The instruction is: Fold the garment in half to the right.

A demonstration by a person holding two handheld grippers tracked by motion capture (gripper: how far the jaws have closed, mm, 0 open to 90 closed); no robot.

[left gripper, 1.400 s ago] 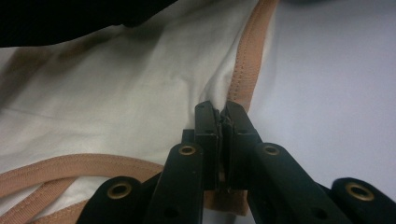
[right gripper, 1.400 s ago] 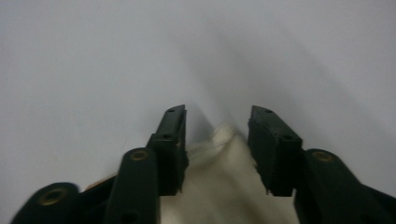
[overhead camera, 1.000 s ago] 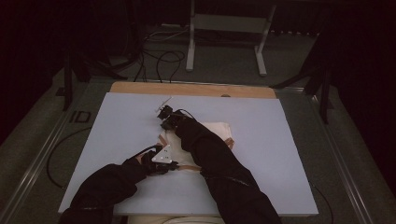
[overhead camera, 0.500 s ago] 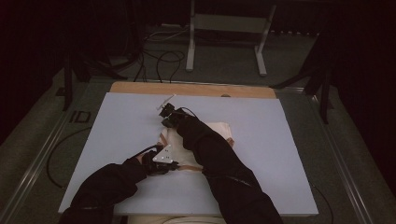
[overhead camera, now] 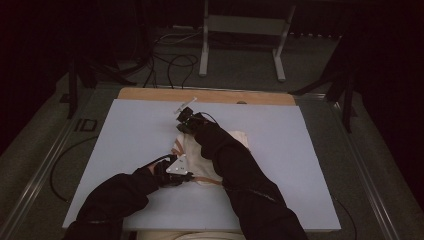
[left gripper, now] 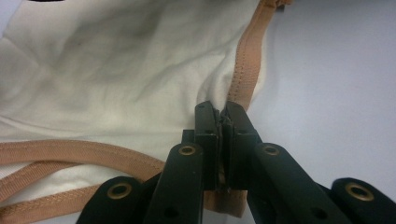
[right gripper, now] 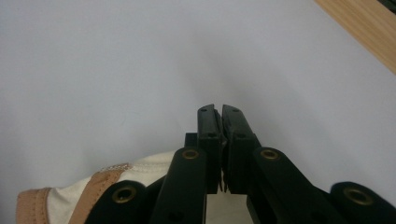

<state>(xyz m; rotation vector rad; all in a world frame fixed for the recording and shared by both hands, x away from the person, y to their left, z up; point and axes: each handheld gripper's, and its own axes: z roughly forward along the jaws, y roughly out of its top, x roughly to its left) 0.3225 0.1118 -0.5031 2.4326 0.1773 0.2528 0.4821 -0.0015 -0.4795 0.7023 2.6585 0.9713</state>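
A cream garment (overhead camera: 190,152) with tan trim lies crumpled in the middle of the pale blue table top (overhead camera: 300,165). My left gripper (overhead camera: 191,171) comes in from the left at the garment's near edge. In the left gripper view it (left gripper: 221,114) is shut on the tan trim (left gripper: 247,70), and cream cloth (left gripper: 116,74) spreads out beyond. My right gripper (overhead camera: 183,120) is at the garment's far end, raised a little. Its jaws (right gripper: 218,113) are shut, with cream cloth and trim (right gripper: 100,186) running in under them; the pinch itself is hidden.
A wooden strip (overhead camera: 210,95) borders the table's far edge. Beyond it stand a metal frame (overhead camera: 240,45) and loose cables (overhead camera: 170,62) on the floor. Bare table top lies left and right of the garment.
The right gripper has risen slightly and shifted toward the far right, drawing the garment's far end with it. The left gripper has stayed put on the trim.
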